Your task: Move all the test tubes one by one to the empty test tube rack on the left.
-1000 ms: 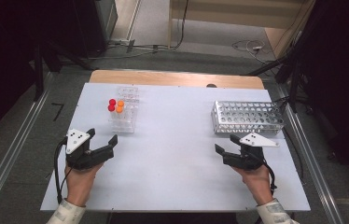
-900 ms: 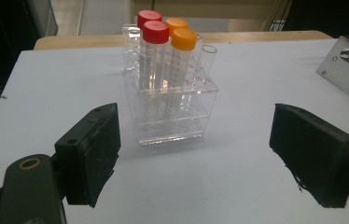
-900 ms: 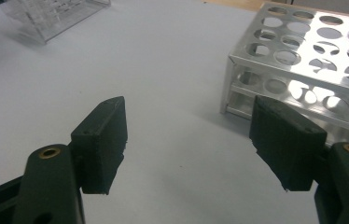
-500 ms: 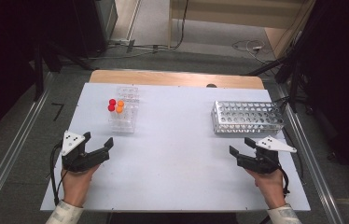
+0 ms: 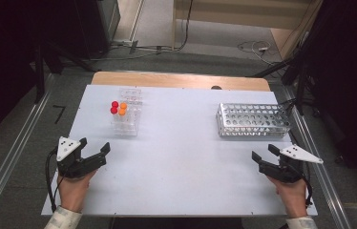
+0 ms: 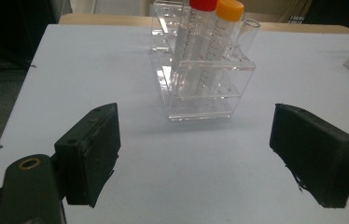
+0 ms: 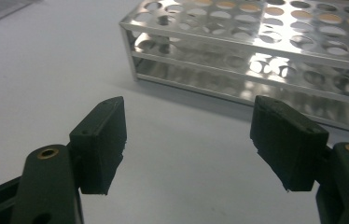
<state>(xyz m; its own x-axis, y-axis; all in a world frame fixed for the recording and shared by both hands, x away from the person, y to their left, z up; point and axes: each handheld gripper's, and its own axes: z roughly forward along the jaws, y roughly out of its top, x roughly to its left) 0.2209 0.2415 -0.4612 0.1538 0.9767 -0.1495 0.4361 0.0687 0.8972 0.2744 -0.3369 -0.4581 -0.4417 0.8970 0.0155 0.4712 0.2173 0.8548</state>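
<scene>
Left gripper (image 5: 92, 151) near table's (image 5: 181, 167) left front corner, black blocky jaws wide apart, nothing between them, aimed toward clear rack (image 5: 127, 117). Clear rack: see-through plastic box, stepped tiers, standing on matte white table, left of centre, well apart from gripper. Tubes (image 5: 118, 110) upright in it, long axis vertical, red and orange caps on top. Metal rack (image 5: 254, 119): shiny perforated steel, long axis across table, at right. Right gripper (image 5: 266, 152) just in front of it, jaws wide apart, empty.
</scene>
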